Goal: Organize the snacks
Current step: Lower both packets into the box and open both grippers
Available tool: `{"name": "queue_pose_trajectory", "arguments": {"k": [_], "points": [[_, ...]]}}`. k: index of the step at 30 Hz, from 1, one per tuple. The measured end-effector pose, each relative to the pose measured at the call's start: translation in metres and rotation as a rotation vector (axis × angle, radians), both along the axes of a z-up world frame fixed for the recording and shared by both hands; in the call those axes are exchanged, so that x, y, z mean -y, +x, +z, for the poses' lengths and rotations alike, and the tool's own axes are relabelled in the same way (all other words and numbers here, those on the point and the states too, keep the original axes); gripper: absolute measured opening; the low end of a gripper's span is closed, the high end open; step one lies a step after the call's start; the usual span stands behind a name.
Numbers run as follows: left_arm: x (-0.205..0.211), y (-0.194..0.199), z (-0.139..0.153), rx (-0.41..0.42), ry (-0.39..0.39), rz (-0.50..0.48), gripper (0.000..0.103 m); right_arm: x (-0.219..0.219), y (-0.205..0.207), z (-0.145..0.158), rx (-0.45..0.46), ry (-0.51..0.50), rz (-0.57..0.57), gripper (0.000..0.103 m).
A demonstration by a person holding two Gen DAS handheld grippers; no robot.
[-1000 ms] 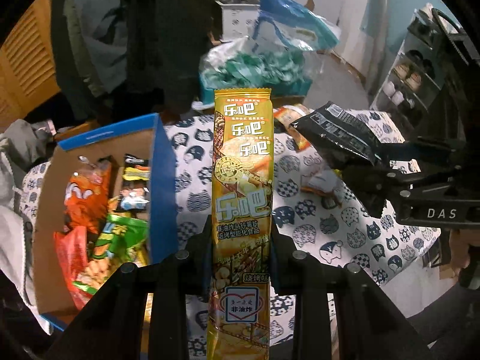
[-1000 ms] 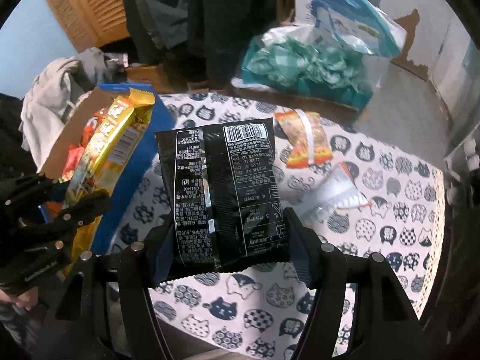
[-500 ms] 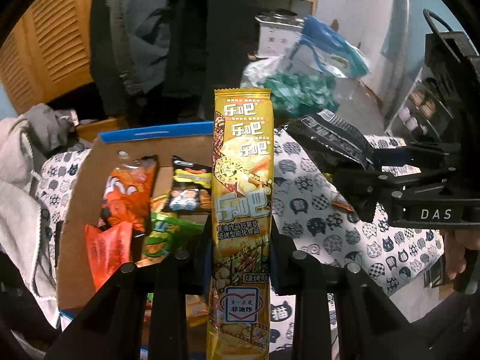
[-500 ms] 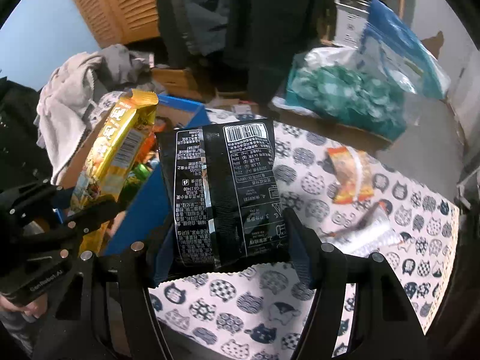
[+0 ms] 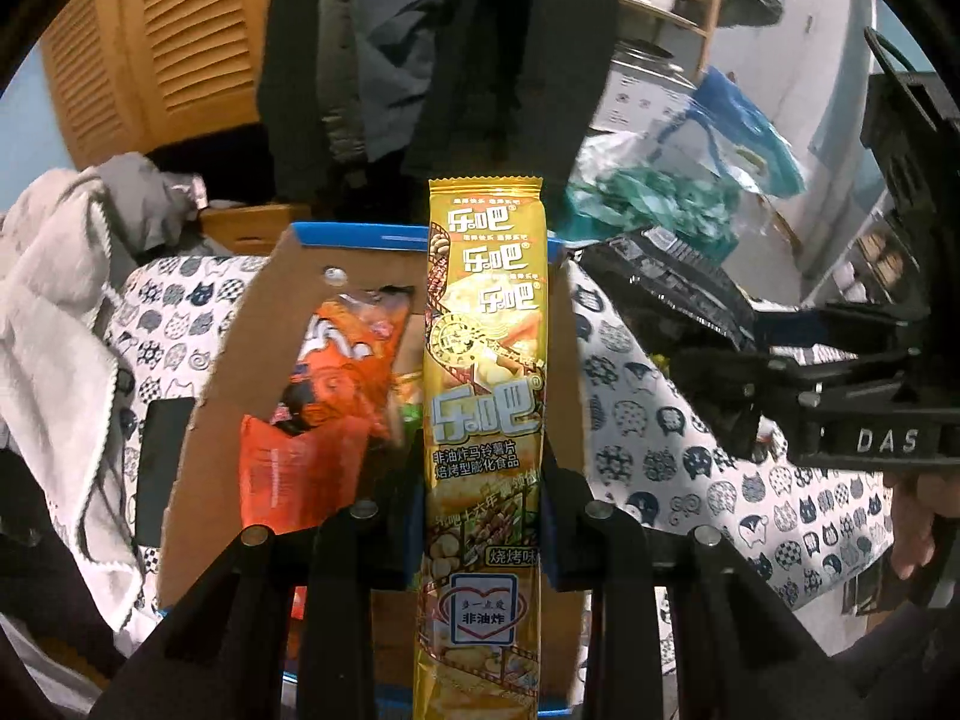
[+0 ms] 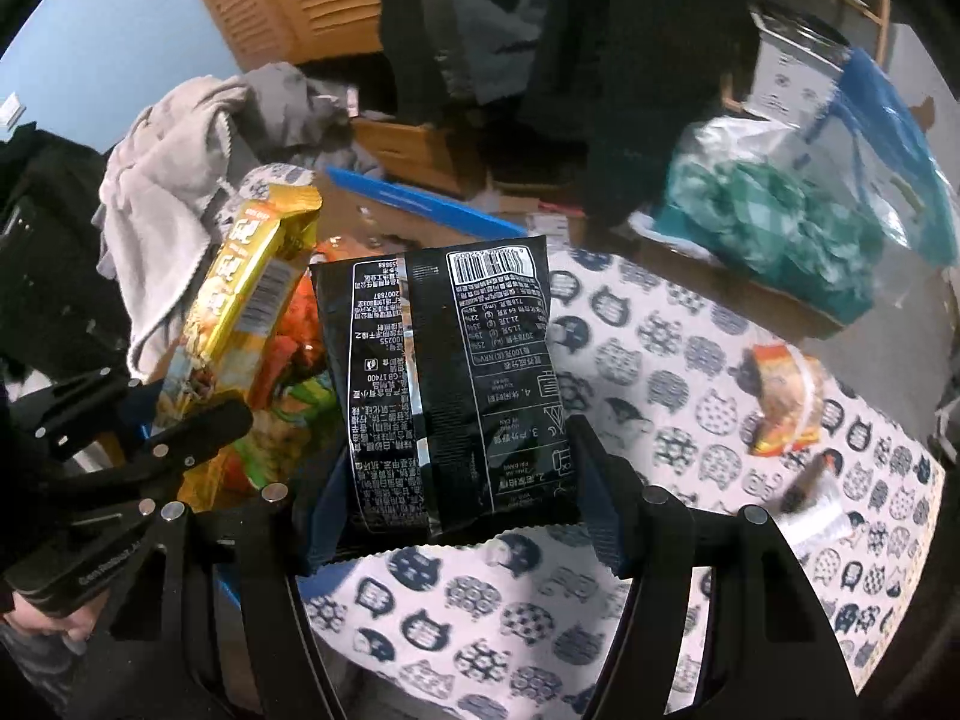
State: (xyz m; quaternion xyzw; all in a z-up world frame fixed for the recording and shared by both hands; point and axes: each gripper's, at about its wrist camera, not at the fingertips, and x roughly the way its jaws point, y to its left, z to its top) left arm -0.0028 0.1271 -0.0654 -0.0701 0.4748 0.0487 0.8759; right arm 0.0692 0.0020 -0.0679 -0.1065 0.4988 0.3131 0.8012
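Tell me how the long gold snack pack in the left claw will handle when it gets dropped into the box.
The gold snack pack stands straight above the left claw, so it is probably fairly stiff. Its glossy foil looks slippery. Being long and narrow, it may tip against the orange bags in the cardboard box rather than lie flat.

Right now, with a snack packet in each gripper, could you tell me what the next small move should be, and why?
Probably lower the left gripper and release the yellow chip pack into the cardboard box: the pack already hangs over the open box, whereas the black packet sits mostly above the tablecloth.
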Motion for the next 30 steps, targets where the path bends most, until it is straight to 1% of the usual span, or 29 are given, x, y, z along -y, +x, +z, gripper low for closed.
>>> {"name": "queue_pose_trajectory", "arguments": {"k": [3, 11, 16, 21, 22, 23, 24, 25, 26, 28, 30], "points": [[-0.016, -0.001, -0.002, -0.002, -0.032, 0.029, 0.030, -0.016, 0.000, -0.004, -0.012, -0.004, 0.018, 0.066], [-0.051, 0.000, -0.011, -0.017, -0.040, 0.109, 0.030, -0.051, 0.004, -0.014, -0.053, -0.008, 0.041, 0.066], [-0.063, 0.002, -0.022, -0.045, -0.051, 0.144, 0.031, -0.072, 0.006, -0.024, -0.083, -0.012, 0.056, 0.067], [-0.067, 0.003, -0.031, -0.082, -0.054, 0.170, 0.033, -0.073, 0.008, -0.032, -0.103, -0.031, 0.043, 0.069], [-0.068, 0.004, -0.030, -0.081, -0.058, 0.172, 0.037, -0.072, 0.009, -0.032, -0.101, -0.034, 0.038, 0.073], [-0.069, 0.004, -0.029, -0.080, -0.064, 0.172, 0.043, -0.070, 0.009, -0.031, -0.097, -0.035, 0.034, 0.075], [-0.069, 0.004, -0.028, -0.078, -0.070, 0.175, 0.048, -0.066, 0.009, -0.029, -0.094, -0.032, 0.027, 0.076], [-0.068, 0.004, -0.027, -0.076, -0.073, 0.178, 0.058, -0.062, 0.010, -0.027, -0.092, -0.026, 0.020, 0.076], [-0.067, 0.004, -0.025, -0.066, -0.074, 0.179, 0.062, -0.059, 0.011, -0.026, -0.091, -0.022, 0.013, 0.077], [-0.063, 0.006, -0.022, -0.061, -0.069, 0.171, 0.062, -0.051, 0.011, -0.021, -0.084, -0.011, -0.005, 0.079], [-0.057, 0.007, -0.020, -0.060, -0.069, 0.159, 0.065, -0.042, 0.012, -0.017, -0.078, -0.005, -0.022, 0.080]]}}
